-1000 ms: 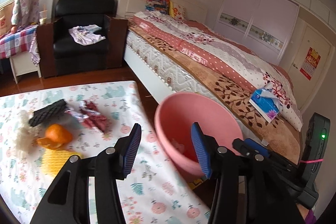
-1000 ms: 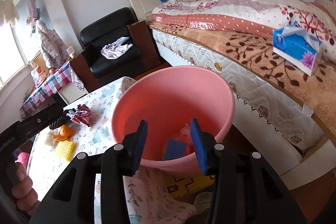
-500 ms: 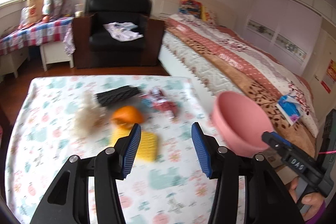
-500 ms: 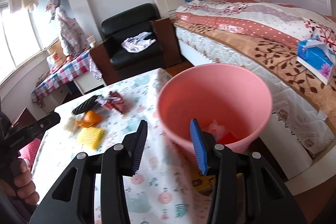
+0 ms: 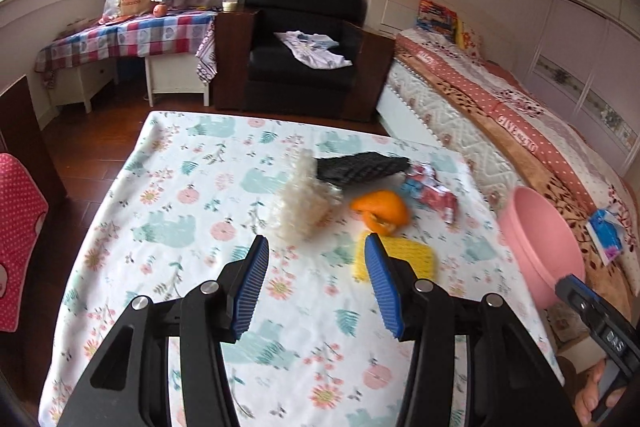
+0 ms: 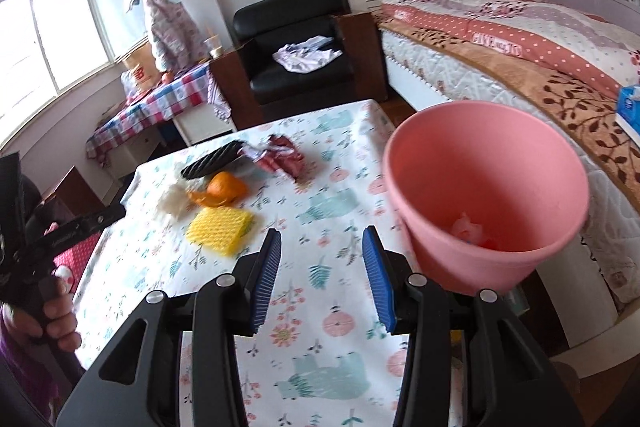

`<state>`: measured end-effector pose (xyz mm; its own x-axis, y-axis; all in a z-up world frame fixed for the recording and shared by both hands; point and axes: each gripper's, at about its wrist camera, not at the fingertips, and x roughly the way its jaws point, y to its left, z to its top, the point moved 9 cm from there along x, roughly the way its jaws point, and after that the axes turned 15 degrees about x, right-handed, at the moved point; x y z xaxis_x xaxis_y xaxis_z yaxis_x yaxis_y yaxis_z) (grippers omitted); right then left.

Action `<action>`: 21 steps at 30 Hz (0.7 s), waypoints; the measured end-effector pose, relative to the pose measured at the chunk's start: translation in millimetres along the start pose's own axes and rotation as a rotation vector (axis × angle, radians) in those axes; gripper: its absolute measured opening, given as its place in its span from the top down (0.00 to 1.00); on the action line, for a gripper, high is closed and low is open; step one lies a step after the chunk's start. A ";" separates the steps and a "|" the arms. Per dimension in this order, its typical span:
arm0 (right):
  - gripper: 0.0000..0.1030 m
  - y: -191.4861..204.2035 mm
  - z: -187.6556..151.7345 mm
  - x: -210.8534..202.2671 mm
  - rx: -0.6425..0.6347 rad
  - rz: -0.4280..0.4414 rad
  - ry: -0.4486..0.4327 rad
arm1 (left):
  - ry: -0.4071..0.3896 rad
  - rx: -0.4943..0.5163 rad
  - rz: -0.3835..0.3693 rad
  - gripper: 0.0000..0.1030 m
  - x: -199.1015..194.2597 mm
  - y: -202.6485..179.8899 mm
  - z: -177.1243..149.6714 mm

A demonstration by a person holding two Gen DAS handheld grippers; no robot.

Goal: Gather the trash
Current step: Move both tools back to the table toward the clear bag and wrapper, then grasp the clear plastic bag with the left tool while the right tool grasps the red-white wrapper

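1. The trash lies clustered on the flowered tablecloth (image 5: pixel 168 211): a yellow foam net (image 5: pixel 412 259), orange peel (image 5: pixel 380 209), a white fluffy wad (image 5: pixel 300 203), a black ribbed piece (image 5: pixel 360 167) and a crumpled red wrapper (image 5: pixel 430 189).
2. The pink bucket (image 6: pixel 484 187) stands off the table's right edge, near the bed (image 6: pixel 520 39), with scraps inside.
3. The left gripper (image 5: pixel 316 281) hangs wide and empty above the cloth, near the net.
4. The right gripper (image 6: pixel 322 275) is parted and empty, beside the bucket.
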<state>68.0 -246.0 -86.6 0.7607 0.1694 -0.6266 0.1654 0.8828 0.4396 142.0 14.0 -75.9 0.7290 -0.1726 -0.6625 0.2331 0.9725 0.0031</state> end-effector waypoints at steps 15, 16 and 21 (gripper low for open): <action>0.58 36.1 -1.8 39.0 -0.062 0.038 0.077 | 0.098 0.010 0.049 0.52 81.1 22.0 8.8; 0.58 38.2 -0.7 42.3 -0.061 0.042 0.080 | 0.105 0.007 0.047 0.52 85.3 23.2 7.7; 0.58 55.6 12.8 68.4 -0.082 0.051 0.083 | 0.106 -0.013 0.007 0.69 94.8 27.1 6.3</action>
<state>137.2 -191.0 -96.8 0.7116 0.2475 -0.6576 0.0736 0.9045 0.4200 221.5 23.0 -133.9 0.6583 -0.1489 -0.7378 0.2193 0.9757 -0.0013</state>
